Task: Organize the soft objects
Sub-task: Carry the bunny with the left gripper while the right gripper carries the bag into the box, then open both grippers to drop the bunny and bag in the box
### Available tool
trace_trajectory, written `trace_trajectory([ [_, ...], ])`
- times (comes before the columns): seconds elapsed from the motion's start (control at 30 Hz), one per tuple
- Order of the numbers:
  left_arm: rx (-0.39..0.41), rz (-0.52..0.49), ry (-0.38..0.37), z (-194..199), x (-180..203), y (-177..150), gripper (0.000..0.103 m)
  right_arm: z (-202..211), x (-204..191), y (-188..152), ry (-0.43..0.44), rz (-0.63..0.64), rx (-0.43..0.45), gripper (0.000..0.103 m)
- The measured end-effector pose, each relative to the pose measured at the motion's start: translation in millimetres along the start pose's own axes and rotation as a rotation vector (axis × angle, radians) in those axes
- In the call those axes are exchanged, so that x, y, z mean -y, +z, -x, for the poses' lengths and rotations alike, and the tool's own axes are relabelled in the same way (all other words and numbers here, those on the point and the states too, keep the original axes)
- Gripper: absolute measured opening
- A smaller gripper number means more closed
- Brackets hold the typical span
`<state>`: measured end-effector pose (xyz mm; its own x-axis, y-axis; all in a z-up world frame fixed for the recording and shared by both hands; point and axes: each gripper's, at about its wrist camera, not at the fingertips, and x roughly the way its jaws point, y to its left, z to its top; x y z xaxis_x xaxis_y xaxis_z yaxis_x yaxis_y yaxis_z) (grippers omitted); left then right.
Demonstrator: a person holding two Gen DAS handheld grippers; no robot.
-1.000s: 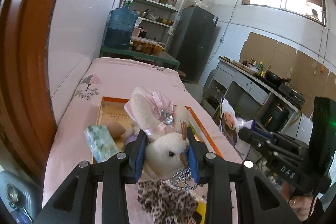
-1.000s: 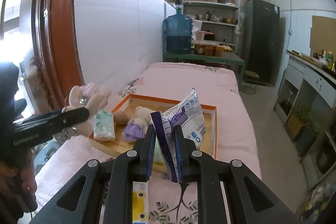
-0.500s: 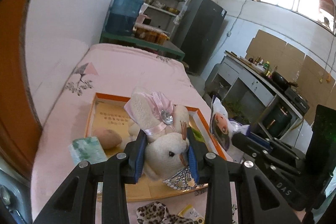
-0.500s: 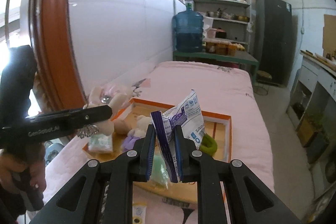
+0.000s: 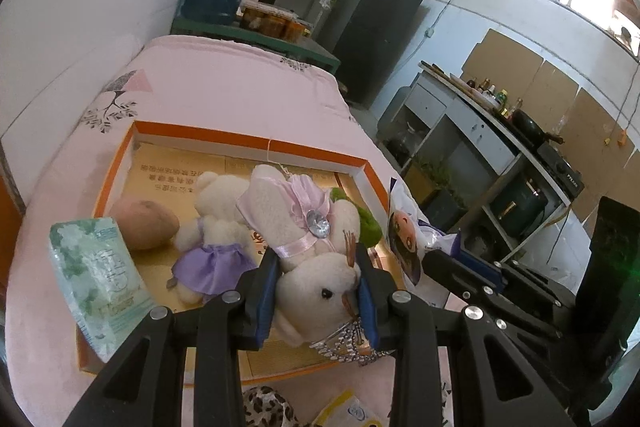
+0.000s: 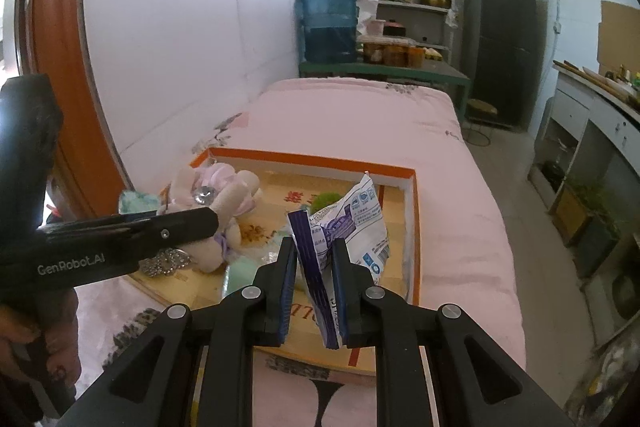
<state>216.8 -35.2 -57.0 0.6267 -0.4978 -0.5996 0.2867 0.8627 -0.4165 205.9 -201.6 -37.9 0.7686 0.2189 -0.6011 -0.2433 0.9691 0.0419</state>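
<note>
My left gripper (image 5: 316,291) is shut on a white plush rabbit (image 5: 316,283) with a pink bow and holds it over the near part of an orange-rimmed box (image 5: 248,141) on the pink bed. In the box lie a cream bear in a purple skirt (image 5: 212,251), a tan plush lump (image 5: 144,223), a green tissue pack (image 5: 96,275) and a green plush (image 5: 366,221). My right gripper (image 6: 314,279) is shut on a blue-and-white packet (image 6: 348,227), over the box's (image 6: 414,227) near right part. The rabbit (image 6: 224,203) shows at left there.
A leopard-print item (image 5: 268,407) and a yellow packet (image 5: 344,409) lie on the bed before the box. The white wall (image 6: 180,47) runs along the left. A green table with a water jug (image 6: 328,27) stands beyond the bed. Kitchen cabinets (image 5: 480,147) stand right.
Both grippers have moved forward over the box with their loads still held. The rabbit now hangs above the box's near part instead of before it.
</note>
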Motion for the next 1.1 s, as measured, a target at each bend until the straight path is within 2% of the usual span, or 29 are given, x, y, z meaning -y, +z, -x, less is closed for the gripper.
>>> trace_trajectory([
  [0.33, -0.04, -0.01, 0.032, -18, 0, -6, 0.035, -9, -1, -11, -0.014, 0.016, -0.013, 0.018],
  [0.5, -0.035, -0.02, 0.044, -21, 2, -8, 0.035, -12, 0, -14, -0.014, 0.015, -0.017, 0.018],
  [0.73, -0.052, -0.025, 0.032, -21, 0, -8, 0.039, -21, 0, -17, -0.014, 0.011, -0.047, 0.021],
  [0.77, -0.056, -0.024, 0.029, -21, 0, -8, 0.04, -22, 1, -18, -0.009, 0.003, -0.051, 0.025],
  [0.83, -0.058, -0.025, 0.029, -19, 0, -8, 0.044, -24, 3, -18, -0.009, -0.01, -0.058, 0.04],
  [0.87, -0.054, -0.029, 0.031, -18, 1, -8, 0.045, -25, 3, -18, -0.015, -0.012, -0.061, 0.051],
  [0.93, -0.042, -0.04, 0.03, -14, 3, -10, 0.053, -24, 4, -19, -0.021, -0.009, -0.061, 0.054],
  [1.1, -0.029, -0.061, 0.024, -8, 11, -12, 0.055, -22, 2, -20, -0.023, 0.001, -0.06, 0.054],
])
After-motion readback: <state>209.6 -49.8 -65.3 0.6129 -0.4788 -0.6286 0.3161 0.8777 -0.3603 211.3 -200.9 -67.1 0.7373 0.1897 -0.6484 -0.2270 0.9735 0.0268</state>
